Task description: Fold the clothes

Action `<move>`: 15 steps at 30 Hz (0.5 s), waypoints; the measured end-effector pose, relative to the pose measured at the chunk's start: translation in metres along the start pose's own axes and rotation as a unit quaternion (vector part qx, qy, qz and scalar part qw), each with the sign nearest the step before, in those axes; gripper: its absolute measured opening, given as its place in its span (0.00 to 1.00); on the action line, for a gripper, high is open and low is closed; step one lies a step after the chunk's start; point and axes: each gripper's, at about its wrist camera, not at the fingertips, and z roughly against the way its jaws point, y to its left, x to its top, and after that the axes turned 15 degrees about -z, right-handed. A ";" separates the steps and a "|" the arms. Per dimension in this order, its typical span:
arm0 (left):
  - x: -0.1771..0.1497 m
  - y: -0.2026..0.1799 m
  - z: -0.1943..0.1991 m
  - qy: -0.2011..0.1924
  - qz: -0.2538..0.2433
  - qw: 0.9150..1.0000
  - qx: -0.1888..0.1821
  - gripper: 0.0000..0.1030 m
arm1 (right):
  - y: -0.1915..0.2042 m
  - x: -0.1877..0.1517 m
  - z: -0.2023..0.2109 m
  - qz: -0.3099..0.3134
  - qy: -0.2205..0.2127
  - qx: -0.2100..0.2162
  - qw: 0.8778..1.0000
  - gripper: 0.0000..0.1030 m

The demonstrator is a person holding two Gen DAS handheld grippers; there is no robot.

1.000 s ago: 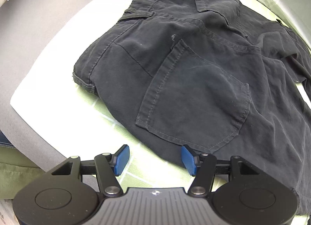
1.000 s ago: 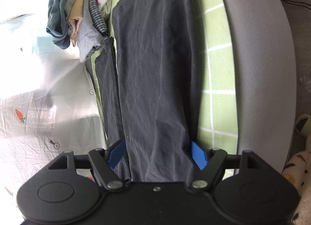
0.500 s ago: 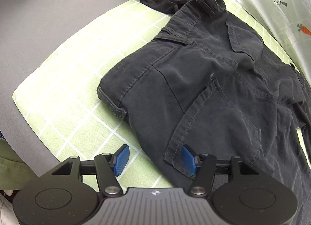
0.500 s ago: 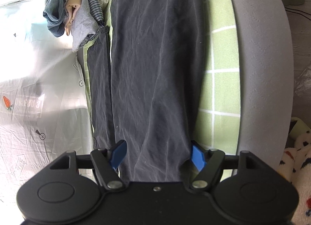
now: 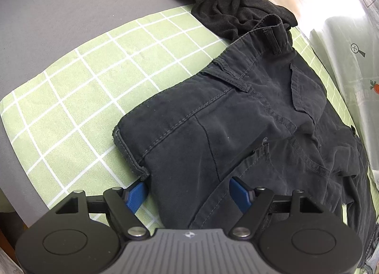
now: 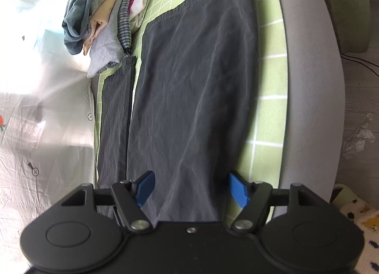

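Trousers lie lengthwise, legs running away from each wide-open, empty hand-held gripper.

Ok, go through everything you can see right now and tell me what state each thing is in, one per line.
left gripper: open, jaws straddling the trousers' edge.
right gripper: open, above a trouser leg.
dark trousers: spread flat, unfolded, back pockets up.
trouser legs: laid out straight, side by side.
black garment: crumpled beyond the waistband.
clothes pile: heaped, mixed colours.
green checked mat: flat under the trousers.
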 end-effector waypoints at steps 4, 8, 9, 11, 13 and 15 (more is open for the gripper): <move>0.003 -0.003 -0.002 -0.004 0.010 1.000 0.020 0.54 | -0.003 0.012 0.002 -0.028 -0.018 0.020 0.999 0.68; 0.005 0.004 -0.003 -0.003 0.020 1.000 0.021 0.28 | -0.001 0.018 0.003 -0.035 -0.034 0.026 0.998 0.66; 0.005 0.006 -0.004 -0.002 0.025 1.000 0.016 0.22 | -0.001 0.018 0.003 -0.034 -0.038 0.027 0.998 0.64; 0.005 0.010 -0.004 0.000 0.035 0.999 0.002 0.16 | 0.002 0.020 0.003 -0.022 -0.047 0.023 0.998 0.59; 0.005 0.009 -0.005 0.003 0.036 0.999 0.005 0.16 | 0.006 0.023 0.001 -0.005 -0.055 0.014 0.998 0.48; 0.007 0.007 -0.006 0.006 0.038 0.999 0.008 0.18 | 0.004 0.028 -0.002 -0.019 -0.051 0.025 0.998 0.46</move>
